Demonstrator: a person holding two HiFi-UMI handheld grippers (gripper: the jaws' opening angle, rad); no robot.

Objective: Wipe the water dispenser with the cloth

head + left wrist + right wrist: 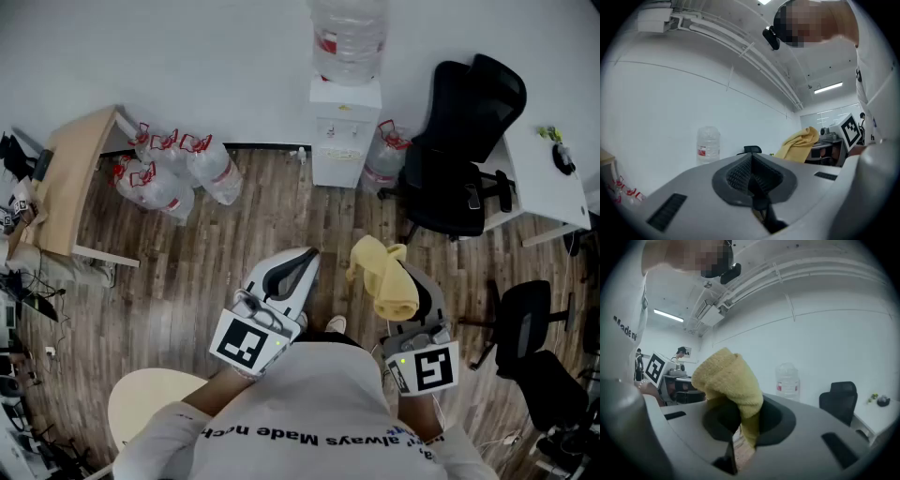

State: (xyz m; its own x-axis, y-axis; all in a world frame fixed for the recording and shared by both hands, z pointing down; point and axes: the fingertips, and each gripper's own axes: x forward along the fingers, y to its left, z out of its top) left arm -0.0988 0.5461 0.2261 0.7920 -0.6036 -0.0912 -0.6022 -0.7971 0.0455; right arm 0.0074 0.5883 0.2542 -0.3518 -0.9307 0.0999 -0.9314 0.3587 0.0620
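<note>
Cloth [384,277] grasped by right gripper [743,423]; left gripper [751,165] clenched empty; dispenser cabinet [344,133] only overhead.

My left gripper [752,177] and right gripper [743,425] are matt grey plastic; the fuzzy yellow terry cloth [726,378] looks rough, the white box-shaped water dispenser [345,141] smooth plastic, the brown plank floor [234,246] grainy wood.

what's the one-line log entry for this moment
stage: pre-wipe | right gripper: shut on yellow cloth | left gripper: shut, empty | water dispenser: ahead by wall, no contact

Open floor [272,220] up to dispenser [344,136] w/ bottles [173,171] left, chair [459,164] right.
</note>
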